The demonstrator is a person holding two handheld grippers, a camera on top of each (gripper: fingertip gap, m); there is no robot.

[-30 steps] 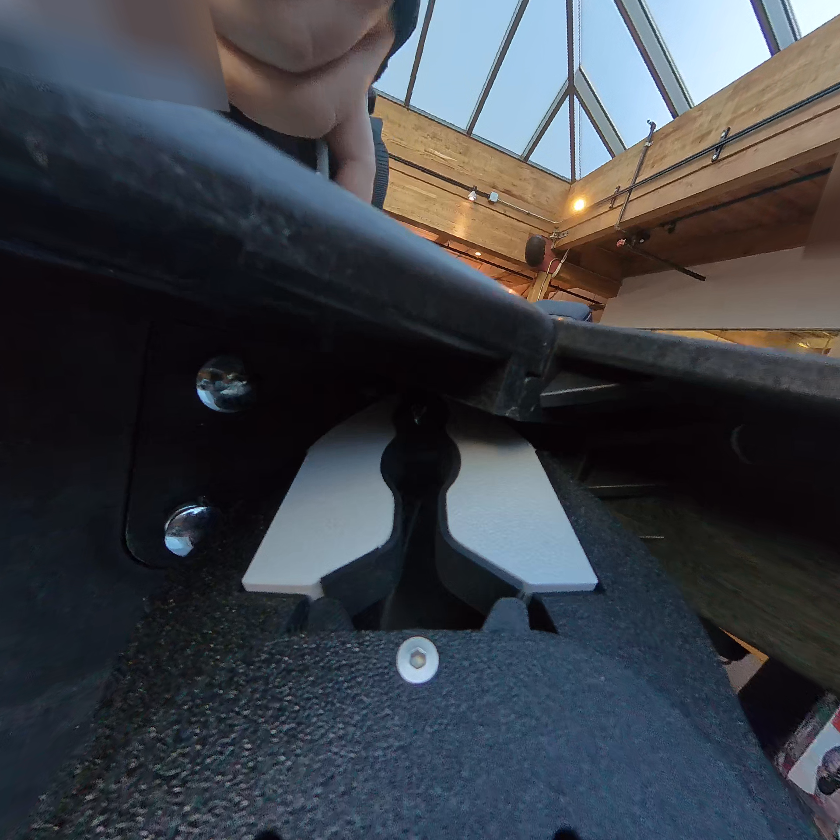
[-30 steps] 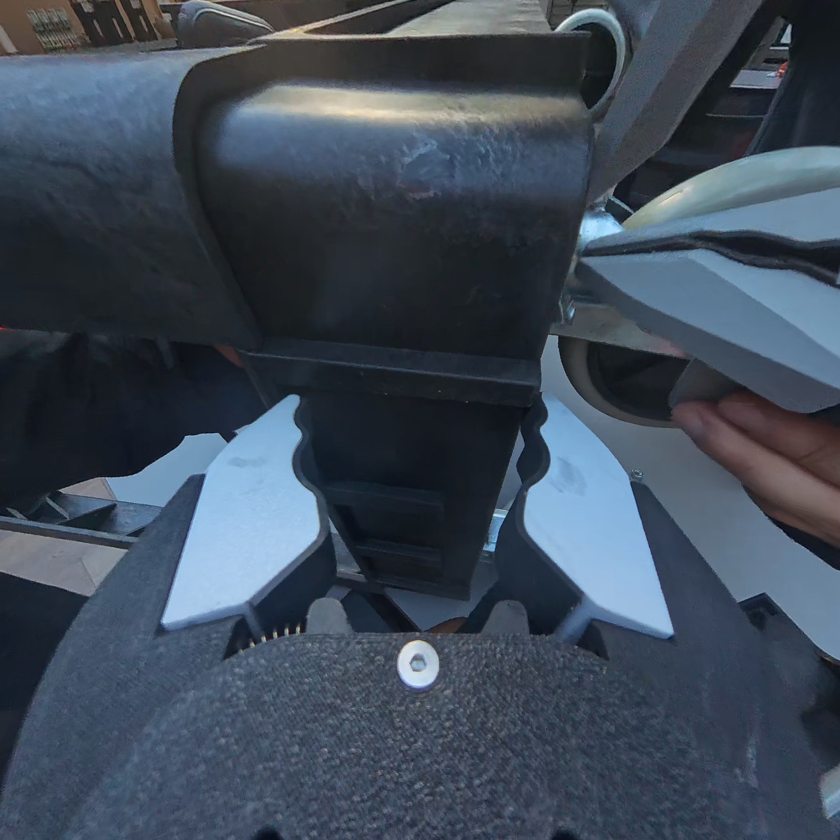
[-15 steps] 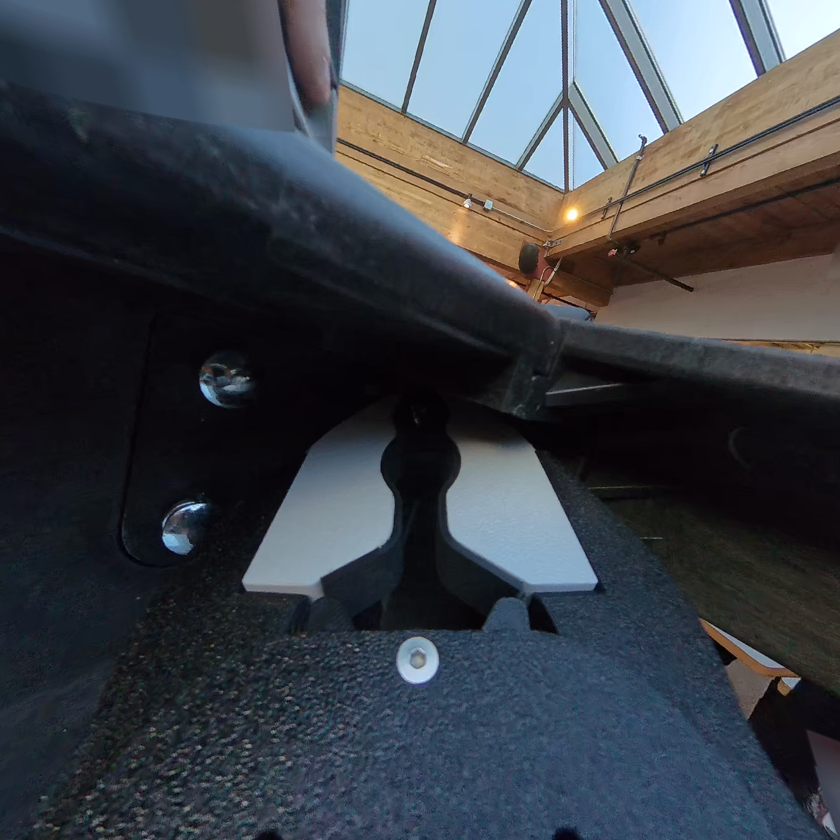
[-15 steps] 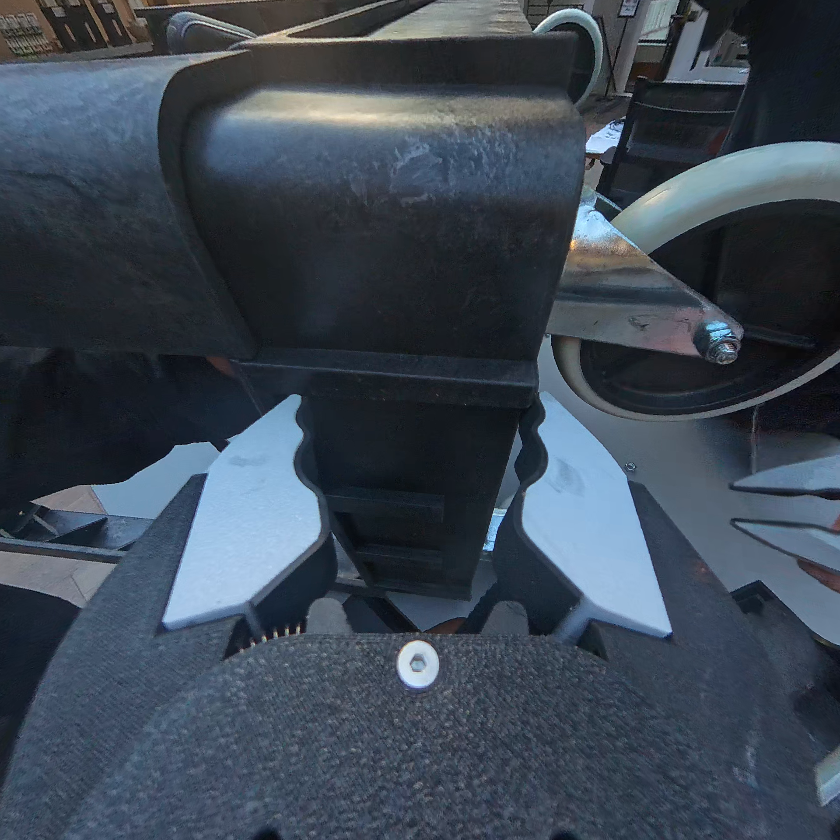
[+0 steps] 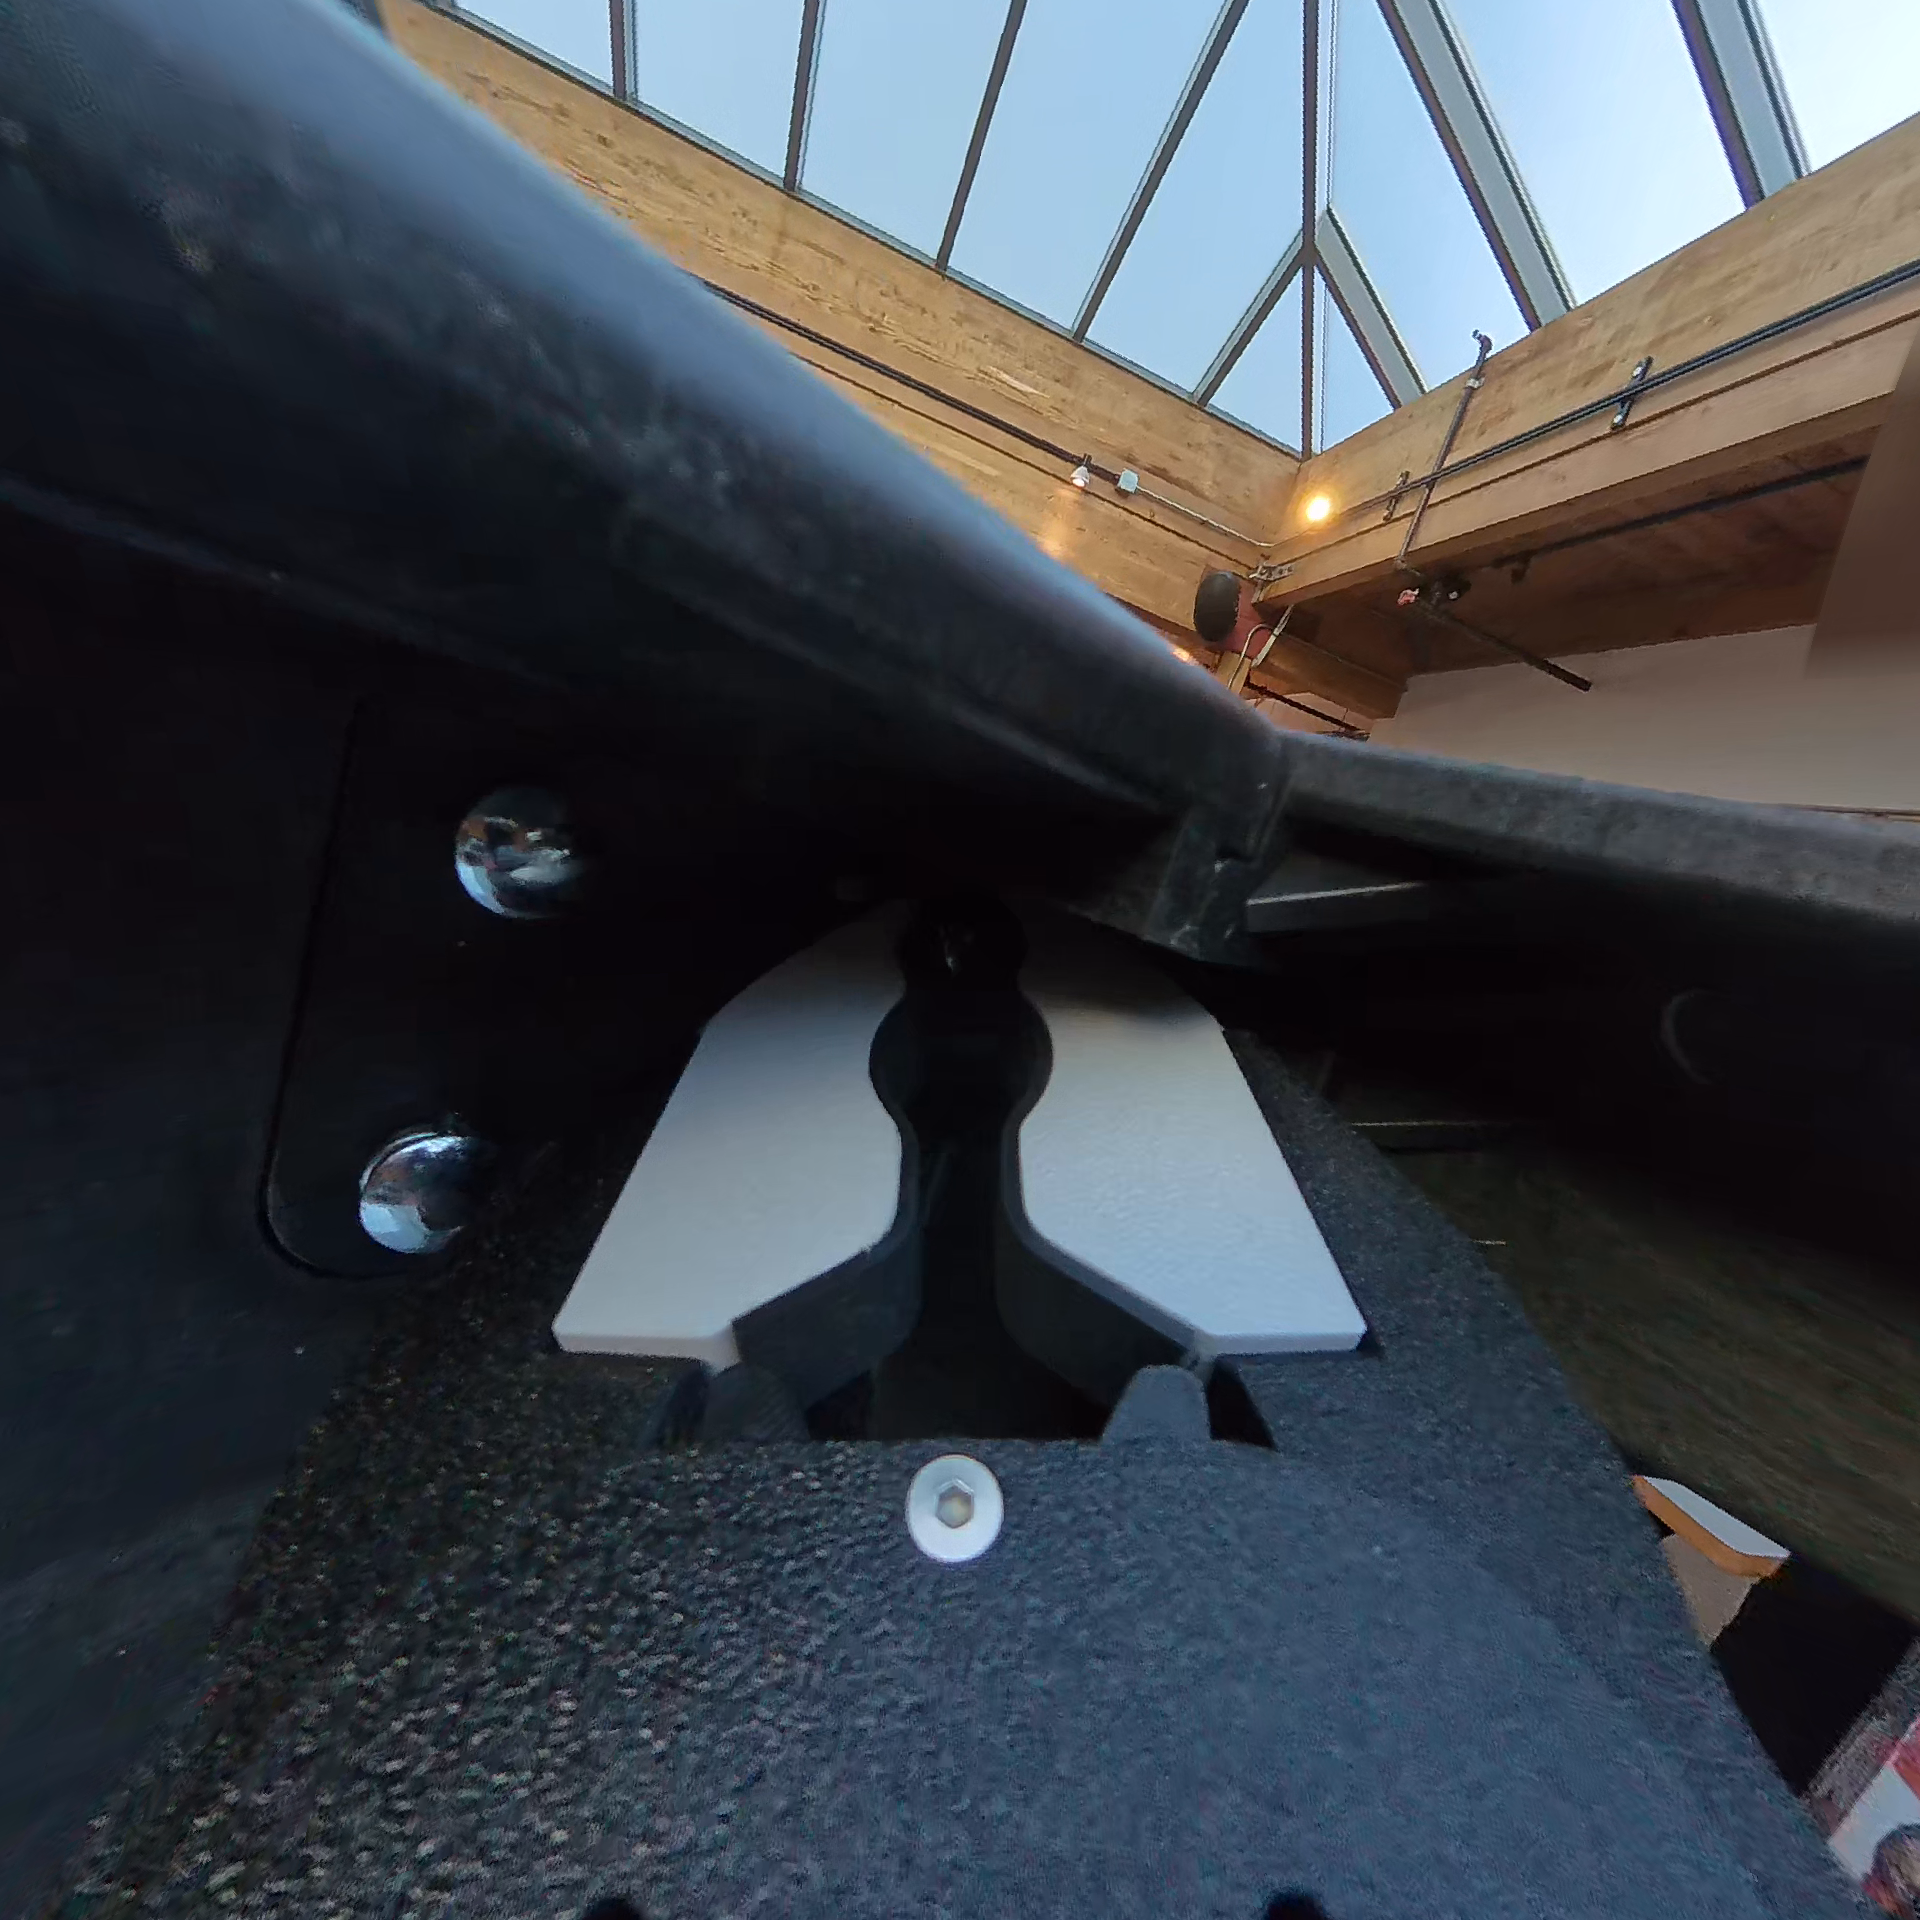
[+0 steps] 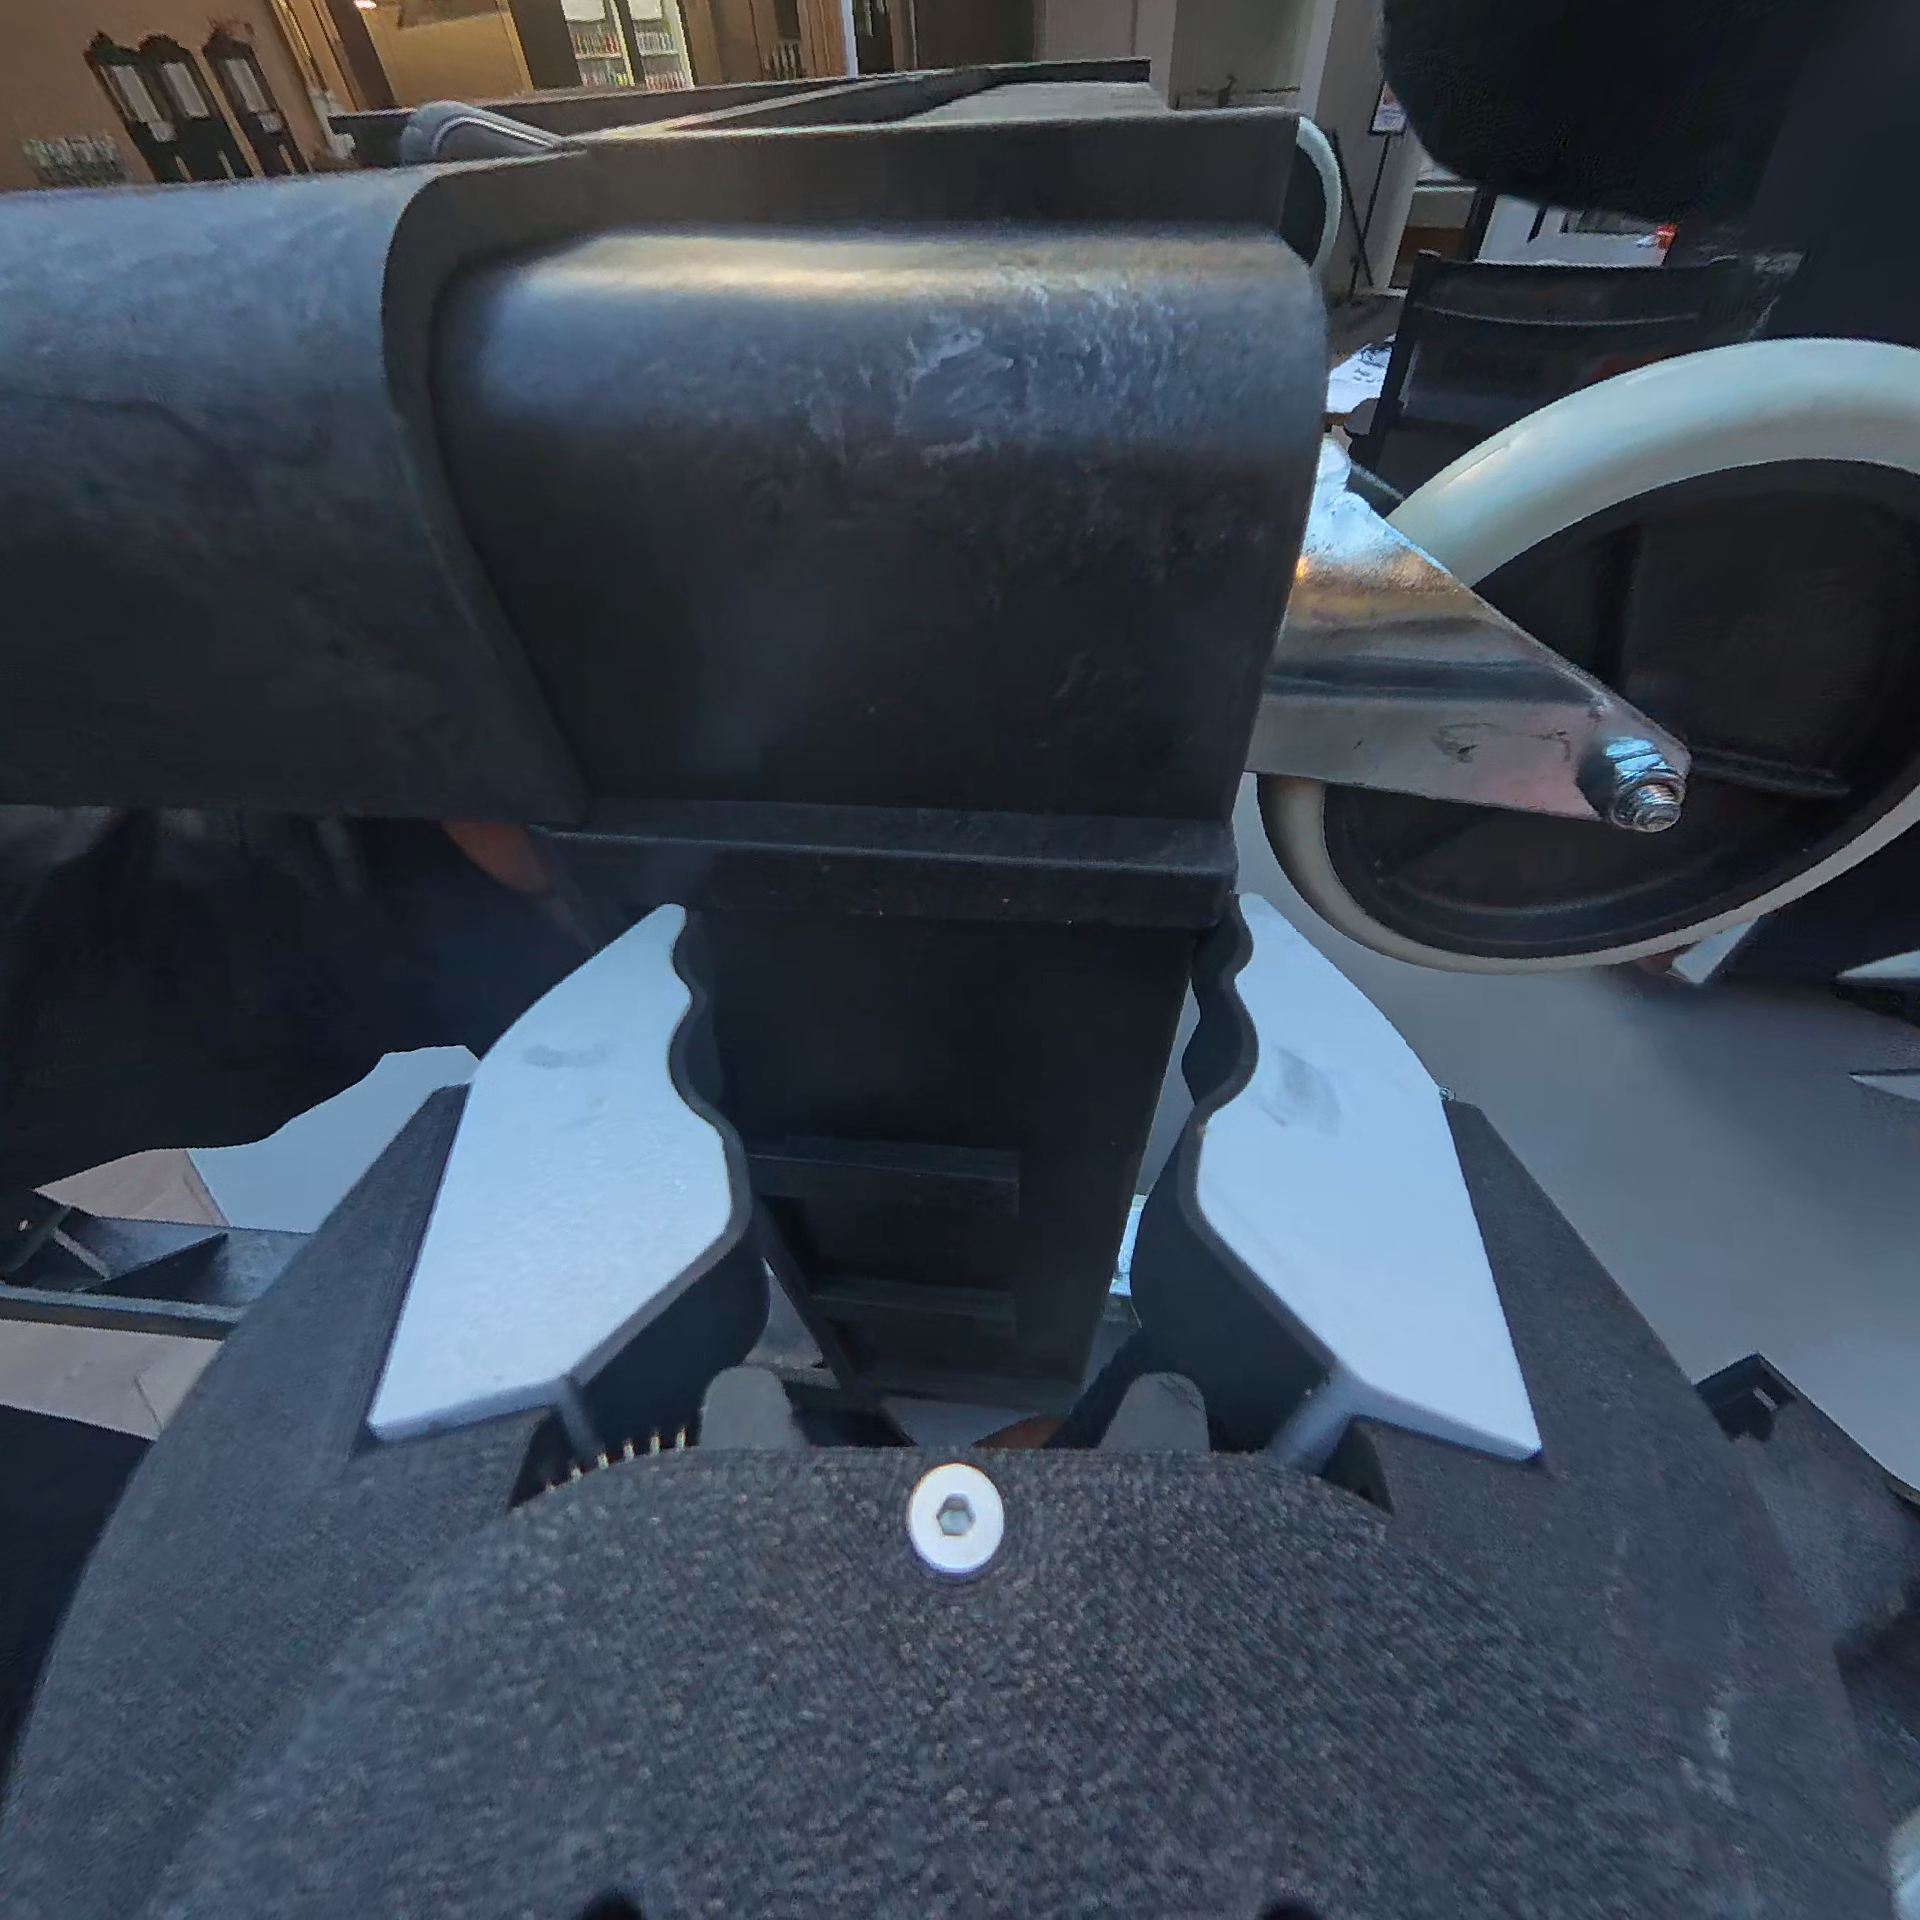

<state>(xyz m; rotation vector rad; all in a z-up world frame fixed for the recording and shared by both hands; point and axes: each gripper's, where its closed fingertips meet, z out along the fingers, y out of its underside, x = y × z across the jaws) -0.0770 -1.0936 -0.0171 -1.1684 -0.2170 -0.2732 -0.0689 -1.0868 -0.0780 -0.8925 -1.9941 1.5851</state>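
A black plastic cart fills both views. My right gripper (image 6: 956, 925) is shut on the cart's square black post (image 6: 935, 1091), one finger on each side just under the wide corner block (image 6: 883, 520). A white-tyred caster wheel (image 6: 1662, 665) in a metal fork (image 6: 1434, 665) sits right of the post. My left gripper (image 5: 961, 935) points up under the cart's thick black rim (image 5: 623, 499). Its fingers are nearly together, with their tips in the dark under the rim, gripping there. Two shiny bolt heads (image 5: 514, 852) sit left of it.
A glass skylight (image 5: 1195, 156) and wooden beams (image 5: 1662, 343) are overhead. A pale grey surface (image 6: 1662, 1195) lies below the wheel. A black chair (image 6: 1558, 343) stands behind. A grey sliver (image 6: 1886, 1081) shows at the right edge. The gap from one gripper's tips to the other's is roughly 6 centimetres.
Both grips stay fixed on the cart while the backgrounds shift. A hand with grey gripper fingers at the right of the right wrist view dropped away and uncovered the wheel. The person left the left wrist view.
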